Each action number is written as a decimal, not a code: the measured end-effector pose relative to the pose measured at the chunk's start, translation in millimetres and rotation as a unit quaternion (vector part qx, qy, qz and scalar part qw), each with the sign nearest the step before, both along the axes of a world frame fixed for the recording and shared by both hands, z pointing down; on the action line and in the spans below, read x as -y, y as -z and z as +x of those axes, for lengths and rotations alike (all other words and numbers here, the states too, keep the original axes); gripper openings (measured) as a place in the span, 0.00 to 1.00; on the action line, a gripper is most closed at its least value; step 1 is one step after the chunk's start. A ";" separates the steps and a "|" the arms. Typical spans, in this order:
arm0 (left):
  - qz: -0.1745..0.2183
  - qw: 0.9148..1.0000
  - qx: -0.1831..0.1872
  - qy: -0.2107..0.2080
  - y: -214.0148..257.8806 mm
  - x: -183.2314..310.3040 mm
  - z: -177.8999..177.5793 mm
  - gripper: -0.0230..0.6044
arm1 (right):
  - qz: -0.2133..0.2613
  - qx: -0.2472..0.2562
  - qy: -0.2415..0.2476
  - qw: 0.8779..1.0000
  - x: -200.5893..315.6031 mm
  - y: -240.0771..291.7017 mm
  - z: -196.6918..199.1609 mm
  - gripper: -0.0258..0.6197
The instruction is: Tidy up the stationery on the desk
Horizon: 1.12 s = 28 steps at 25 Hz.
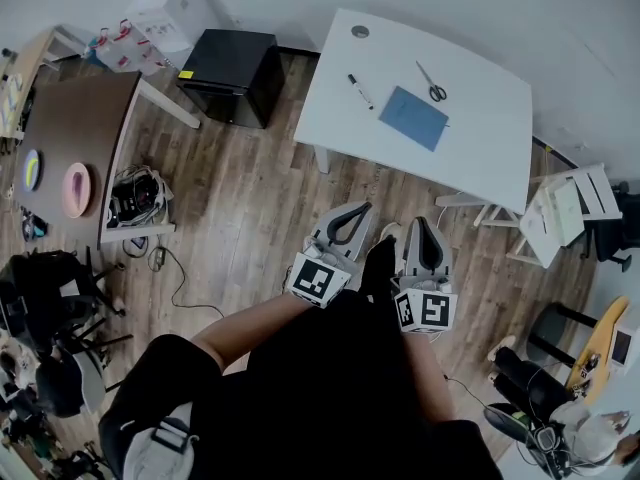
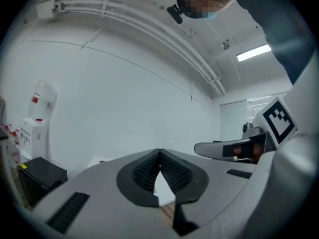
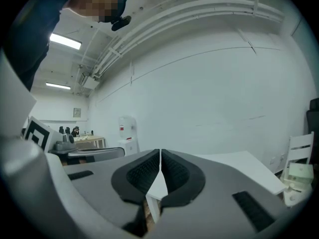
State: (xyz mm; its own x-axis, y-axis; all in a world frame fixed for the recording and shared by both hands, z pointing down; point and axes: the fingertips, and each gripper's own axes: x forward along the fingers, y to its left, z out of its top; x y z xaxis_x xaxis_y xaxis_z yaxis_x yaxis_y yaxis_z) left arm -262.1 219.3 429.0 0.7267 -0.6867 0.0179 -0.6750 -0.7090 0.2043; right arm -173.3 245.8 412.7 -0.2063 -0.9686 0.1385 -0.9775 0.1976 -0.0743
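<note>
Three items lie loose on the white bench (image 1: 490, 163); tidying judged not begun. Pen (image 1: 360, 91) lies left of the blue notebook (image 1: 413, 118), long axis diagonal. Scissors (image 1: 432, 82) lie just beyond the notebook, blades pointing away from it. Left tongs (image 1: 362, 209) and right tongs (image 1: 422, 221), closed and empty, are well short of the notebook.

A black box-shaped cabinet (image 1: 232, 76) stands on the wooden plank floor (image 1: 250, 198) ahead-left of the left gripper (image 1: 360, 208). Further left is a brown rounded table (image 1: 75, 128) — a pink disc (image 1: 76, 189) lies on it. A white slatted chair (image 1: 575, 203) stands to the right of the right gripper (image 1: 422, 221).
</note>
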 end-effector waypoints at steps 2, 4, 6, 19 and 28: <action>-0.005 1.000 0.010 0.001 -4.8 12.0 3.6 0.04 | -0.003 -0.023 0.004 1.000 10.4 -3.9 5.5 0.09; -0.008 1.000 0.016 0.005 -8.1 25.1 13.2 0.04 | 0.005 -0.025 0.012 1.000 22.5 -4.5 14.5 0.09; -0.009 1.000 0.029 0.005 -11.5 40.5 24.5 0.04 | 0.023 -0.001 0.020 1.000 38.2 -2.0 24.8 0.09; -0.080 0.995 0.026 0.052 -40.7 161.9 112.8 0.04 | 0.006 0.020 0.078 0.997 161.1 -20.2 128.3 0.09; -0.127 0.980 0.075 0.130 -84.9 215.1 131.9 0.04 | -0.079 0.024 0.167 0.983 220.9 -85.7 179.4 0.09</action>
